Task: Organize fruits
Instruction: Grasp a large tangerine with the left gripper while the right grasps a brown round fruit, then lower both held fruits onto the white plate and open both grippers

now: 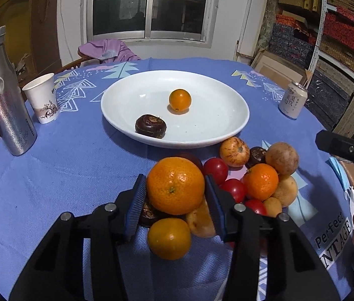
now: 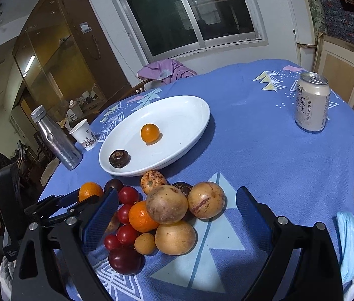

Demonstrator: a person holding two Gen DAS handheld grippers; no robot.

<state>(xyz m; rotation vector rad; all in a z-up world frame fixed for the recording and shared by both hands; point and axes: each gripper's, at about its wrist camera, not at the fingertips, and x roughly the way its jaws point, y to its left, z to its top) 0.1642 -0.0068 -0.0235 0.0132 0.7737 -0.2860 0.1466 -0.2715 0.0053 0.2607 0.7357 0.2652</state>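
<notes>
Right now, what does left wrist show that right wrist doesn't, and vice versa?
Left wrist only: the left gripper closed on a large orange mandarin, with a smaller orange fruit beneath it.

Right wrist only: the right gripper open over the pile, a dark red plum, a brown cabinet.

Both: white oval plate, steel bottle, paper cup, drink can.

Two mandarins, two smaller orange citrus fruits and four cherry tomatoes. Two dark plums. At least three water chestnuts. At least four tan round fruits, two of them purple-streaked; others may be hidden in the pile. One white plate, one paper cup, one steel bottle, one drink can.
</notes>
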